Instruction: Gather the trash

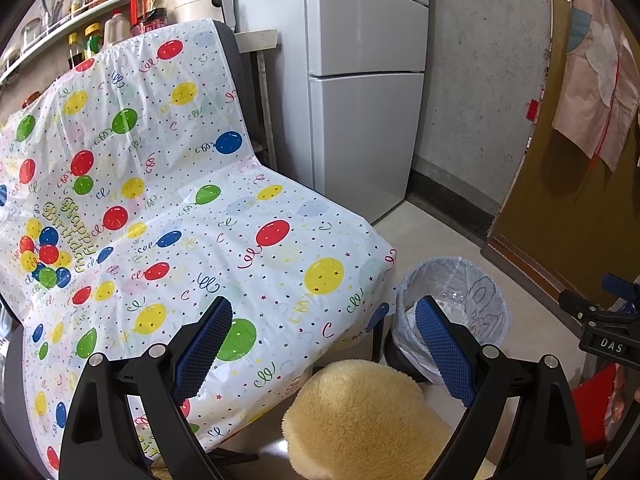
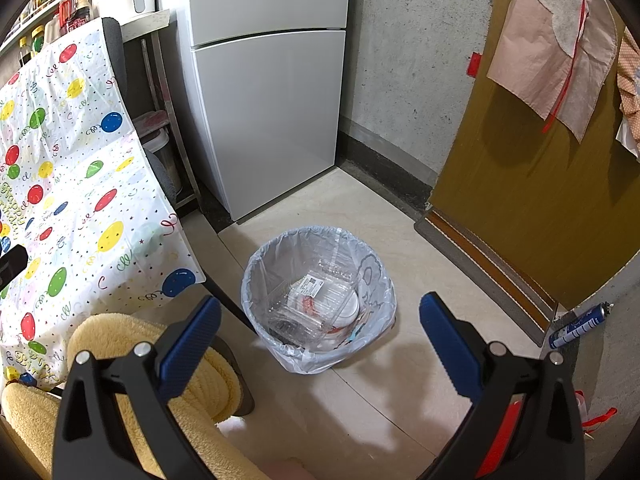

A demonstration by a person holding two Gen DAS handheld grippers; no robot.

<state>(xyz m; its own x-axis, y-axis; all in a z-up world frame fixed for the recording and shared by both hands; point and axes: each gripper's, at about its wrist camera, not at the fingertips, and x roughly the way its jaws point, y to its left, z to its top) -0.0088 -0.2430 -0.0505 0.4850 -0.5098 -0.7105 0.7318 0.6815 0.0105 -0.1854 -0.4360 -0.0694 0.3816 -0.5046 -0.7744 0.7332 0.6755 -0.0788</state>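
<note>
A trash bin [image 2: 318, 300] lined with a clear plastic bag stands on the floor beside the table. It holds a clear plastic clamshell box [image 2: 316, 300] with a label and a white bowl [image 2: 350, 310]. The bin also shows in the left wrist view [image 1: 456, 312]. My right gripper [image 2: 320, 324] is open and empty, held above the bin. My left gripper [image 1: 324, 344] is open and empty over the table's front edge. The table [image 1: 168, 216] wears a balloon-print birthday cloth with no trash showing on it.
A yellow fluffy seat cushion [image 1: 360, 416] sits below the left gripper, also in the right wrist view [image 2: 120, 360]. A white fridge [image 2: 264, 92] stands behind the bin. A brown door [image 2: 540, 200] is at right, with a spray can [image 2: 580, 326] at its foot.
</note>
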